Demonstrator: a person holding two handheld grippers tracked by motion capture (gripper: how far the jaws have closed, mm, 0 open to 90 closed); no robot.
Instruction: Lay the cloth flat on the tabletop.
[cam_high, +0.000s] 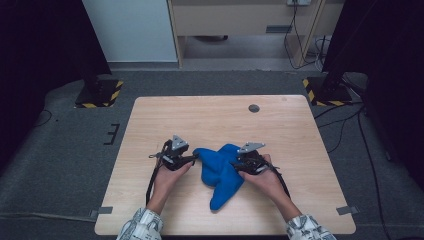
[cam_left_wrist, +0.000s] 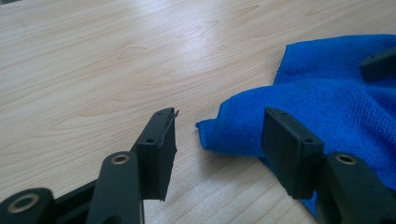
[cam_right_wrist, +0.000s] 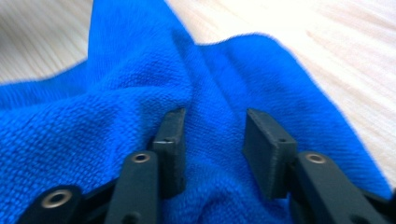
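Note:
A crumpled blue cloth (cam_high: 220, 172) lies at the middle of the wooden table (cam_high: 210, 120), one long tail pointing toward the front edge. My left gripper (cam_high: 194, 158) rests low at the cloth's left edge. In the left gripper view its jaws (cam_left_wrist: 219, 135) stand open with a corner of the cloth (cam_left_wrist: 327, 98) lying between them, untouched by the pads. My right gripper (cam_high: 234, 164) sits on the cloth's right side. In the right gripper view its jaws (cam_right_wrist: 215, 140) are apart and pushed down into the cloth (cam_right_wrist: 93, 140), with a soft fold rising between them.
A round grommet (cam_high: 254, 108) sits near the table's far edge. Tape marks (cam_high: 101, 210) show at the front corners. Striped stand bases (cam_high: 99, 93) stand on the floor beyond both far corners. The person's hands and patterned sleeves come in at the bottom.

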